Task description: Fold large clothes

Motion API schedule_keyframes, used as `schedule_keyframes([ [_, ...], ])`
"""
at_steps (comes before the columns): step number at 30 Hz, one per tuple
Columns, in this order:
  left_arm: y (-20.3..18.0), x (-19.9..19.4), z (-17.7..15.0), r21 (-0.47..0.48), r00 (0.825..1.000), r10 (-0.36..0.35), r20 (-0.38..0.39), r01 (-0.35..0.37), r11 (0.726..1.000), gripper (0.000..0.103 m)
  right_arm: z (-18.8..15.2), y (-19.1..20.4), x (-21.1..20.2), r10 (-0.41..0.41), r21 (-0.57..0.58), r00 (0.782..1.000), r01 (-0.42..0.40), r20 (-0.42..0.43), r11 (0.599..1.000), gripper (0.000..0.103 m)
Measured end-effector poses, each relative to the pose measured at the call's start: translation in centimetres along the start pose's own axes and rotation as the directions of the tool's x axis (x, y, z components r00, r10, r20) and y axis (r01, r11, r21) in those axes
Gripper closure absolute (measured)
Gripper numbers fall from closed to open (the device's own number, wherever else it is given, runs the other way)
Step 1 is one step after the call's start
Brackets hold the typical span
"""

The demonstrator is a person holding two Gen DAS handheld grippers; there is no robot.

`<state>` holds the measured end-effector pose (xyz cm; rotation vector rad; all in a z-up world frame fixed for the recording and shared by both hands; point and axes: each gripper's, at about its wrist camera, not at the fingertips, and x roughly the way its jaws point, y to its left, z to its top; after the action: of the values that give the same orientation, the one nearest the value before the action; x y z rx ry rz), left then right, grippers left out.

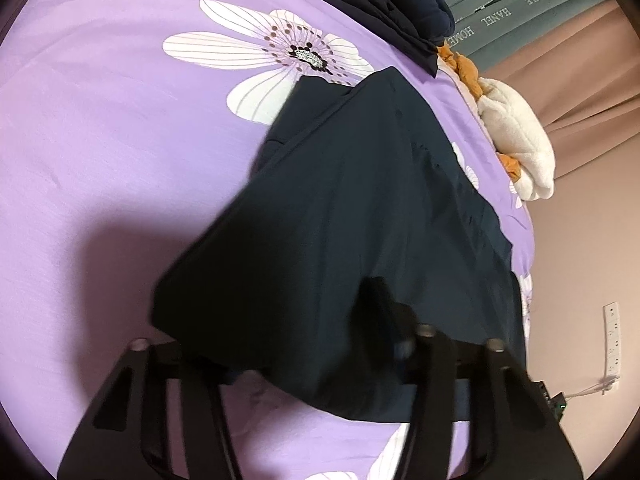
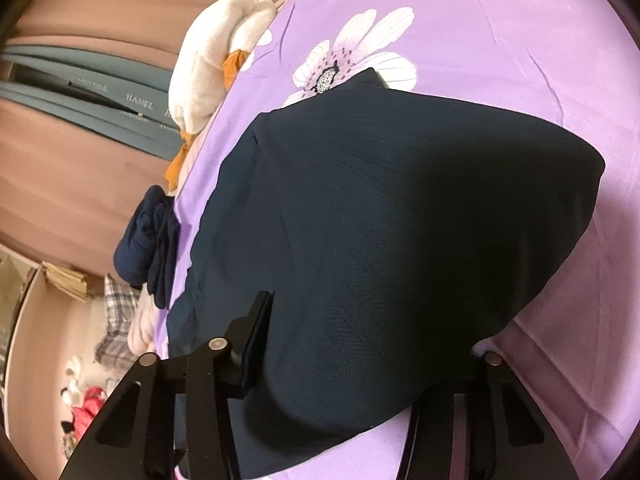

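Observation:
A large dark navy garment (image 1: 352, 208) lies on a purple bed sheet with white flowers (image 1: 100, 140); its near end is lifted and drapes over my fingers. My left gripper (image 1: 320, 344) is shut on the garment's near edge; the right finger (image 1: 384, 304) shows, the left finger is hidden under cloth. In the right wrist view the same garment (image 2: 400, 220) billows over my right gripper (image 2: 360, 360), which is shut on it; only the left finger (image 2: 256, 332) shows.
A folded pile of dark clothes (image 1: 392, 12) lies at the far edge of the bed, also in the right wrist view (image 2: 148, 248). A white and orange plush toy (image 1: 516, 140) lies by the bed's edge. Pink curtains (image 1: 580, 92) hang behind. Clutter lies on the floor (image 2: 88, 400).

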<state>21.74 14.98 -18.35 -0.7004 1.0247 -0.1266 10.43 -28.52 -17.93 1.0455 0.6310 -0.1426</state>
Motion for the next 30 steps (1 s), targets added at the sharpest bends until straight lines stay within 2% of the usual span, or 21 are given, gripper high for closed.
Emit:
schedule_keyframes([
  [2,-0.1,-0.1,0.1,0.008,1.0,0.004,0.003,-0.004,1.0,0.073,-0.1,0.6,-0.1,-0.009,-0.024,1.0,0.01,0.005,1.0,0.059],
  [5,-1.3,-0.6,-0.1,0.08,0.999,0.041,0.034,-0.044,0.996,0.088,-0.1,1.8,-0.3,-0.022,-0.093,1.0,0.024,0.019,0.995,0.068],
  [8,-3.2,-1.0,-0.7,0.176,0.991,0.096,0.09,-0.111,0.978,0.093,-0.1,2.6,-0.6,-0.02,-0.147,0.999,0.025,0.031,0.989,0.073],
  [10,-3.2,-1.2,-1.0,0.175,0.99,0.09,0.109,-0.109,0.979,0.094,-0.2,2.5,-0.7,-0.023,-0.153,0.999,0.028,0.04,0.988,0.075],
  [13,-2.0,-1.6,-0.8,0.126,0.992,0.053,0.112,-0.067,0.99,0.094,-0.5,2.2,-0.9,-0.019,-0.147,0.999,0.025,0.042,0.989,0.076],
  [18,-2.5,-1.8,-1.6,0.174,0.99,0.067,0.126,-0.089,0.981,0.094,-0.7,2.1,-1.2,-0.016,-0.158,0.999,0.021,0.034,0.987,0.076],
  [30,-1.6,-4.2,-3.4,0.176,0.995,0.036,0.094,-0.053,0.983,0.094,-1.4,1.6,-3.1,-0.008,-0.176,1.0,0.006,-0.011,0.984,0.076],
])
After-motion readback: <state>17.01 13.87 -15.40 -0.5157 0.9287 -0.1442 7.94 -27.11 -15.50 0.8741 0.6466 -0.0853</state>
